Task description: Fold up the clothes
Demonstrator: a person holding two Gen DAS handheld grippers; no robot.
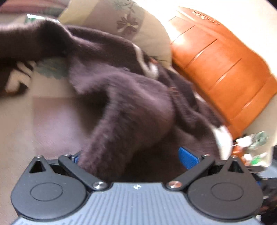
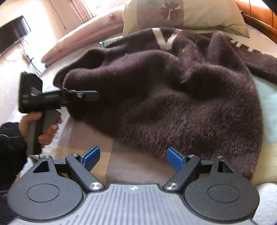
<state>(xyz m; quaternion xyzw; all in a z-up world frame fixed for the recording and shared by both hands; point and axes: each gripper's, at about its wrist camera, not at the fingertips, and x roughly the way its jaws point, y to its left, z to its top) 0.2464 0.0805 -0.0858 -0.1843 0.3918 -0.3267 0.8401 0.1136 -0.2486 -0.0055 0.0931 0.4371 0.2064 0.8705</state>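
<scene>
A fuzzy dark brown sweater (image 2: 173,90) with a white V stripe near its neck lies crumpled on the bed. In the left wrist view the sweater (image 1: 131,103) fills the middle, and a fold of it lies between the wide-apart blue pads of my left gripper (image 1: 132,157), closer to the left pad (image 1: 77,156). The image is blurred. In the right wrist view, the left gripper (image 2: 83,95) is pushed into the sweater's left edge, with a hand (image 2: 41,128) on its handle. My right gripper (image 2: 133,157) stands open over the bedsheet just short of the sweater's near hem, with nothing between its pads.
A floral pillow (image 2: 181,13) lies behind the sweater at the head of the bed. An orange wooden headboard (image 1: 225,69) stands to the right. The patchwork bedsheet (image 2: 131,166) is bare in front of the sweater. A dark screen (image 2: 13,32) hangs on the far left wall.
</scene>
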